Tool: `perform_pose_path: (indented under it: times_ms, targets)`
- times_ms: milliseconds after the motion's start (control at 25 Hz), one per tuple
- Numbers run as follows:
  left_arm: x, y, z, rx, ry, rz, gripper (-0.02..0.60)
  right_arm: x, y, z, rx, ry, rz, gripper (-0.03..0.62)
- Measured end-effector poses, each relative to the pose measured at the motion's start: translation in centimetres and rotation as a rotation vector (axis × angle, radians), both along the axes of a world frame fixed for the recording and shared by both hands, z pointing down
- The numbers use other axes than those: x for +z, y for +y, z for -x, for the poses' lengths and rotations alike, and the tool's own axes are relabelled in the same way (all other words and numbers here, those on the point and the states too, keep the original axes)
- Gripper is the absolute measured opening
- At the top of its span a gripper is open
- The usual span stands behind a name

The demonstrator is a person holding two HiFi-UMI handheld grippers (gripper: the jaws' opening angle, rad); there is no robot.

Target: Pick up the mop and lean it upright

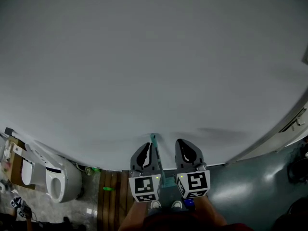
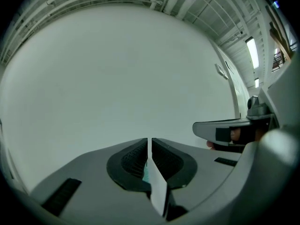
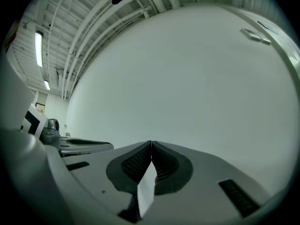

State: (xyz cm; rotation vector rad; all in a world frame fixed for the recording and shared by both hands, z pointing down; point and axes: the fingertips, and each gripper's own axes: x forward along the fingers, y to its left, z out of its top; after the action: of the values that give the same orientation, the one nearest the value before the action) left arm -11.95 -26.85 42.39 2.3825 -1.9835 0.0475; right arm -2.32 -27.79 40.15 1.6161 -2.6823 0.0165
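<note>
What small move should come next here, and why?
Probably ease both grippers straight back. The teal mop handle stands with its top by the wall, between the left gripper and right gripper, and both sets of jaws look shut, so a sideways move might knock it.

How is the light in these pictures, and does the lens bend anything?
Head view: dim and grey; the wall bows along its foot, the teal mop handle looks dull. Left gripper view: black corners, strong bending, a ceiling lamp burnt out white at right. Right gripper view: the same, a second ceiling lamp glaring at left.
</note>
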Motion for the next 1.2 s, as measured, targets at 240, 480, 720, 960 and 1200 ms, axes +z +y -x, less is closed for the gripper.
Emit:
perform_pose_path:
  times_ms: [240, 480, 720, 960, 1200]
  targets:
    - [2.0, -0.9, 0.1, 0.018, 0.003, 0.061, 0.109, -0.3, -0.4, 0.4, 0.006, 0.006, -0.003, 0.018]
    - [5.0, -2.8, -0.7, 0.018, 0.001, 0.123, 0.171, 0.1, -1.3, -0.6, 0.019, 0.010, 0.005, 0.018]
    - [8.2, -4.6, -0.7, 0.007, -0.020, 0.166, 0.206, 0.6, -1.4, -1.3, 0.033, 0.009, 0.007, 0.018]
    - [10.8, -6.3, -0.9, 0.005, -0.033, 0.227, 0.225, 0.7, -1.7, -1.5, 0.039, 0.010, 0.014, 0.018]
    - [11.4, -7.0, -0.7, 0.004, -0.034, 0.240, 0.225, 0.9, -2.1, -1.6, 0.049, 0.008, 0.020, 0.018]
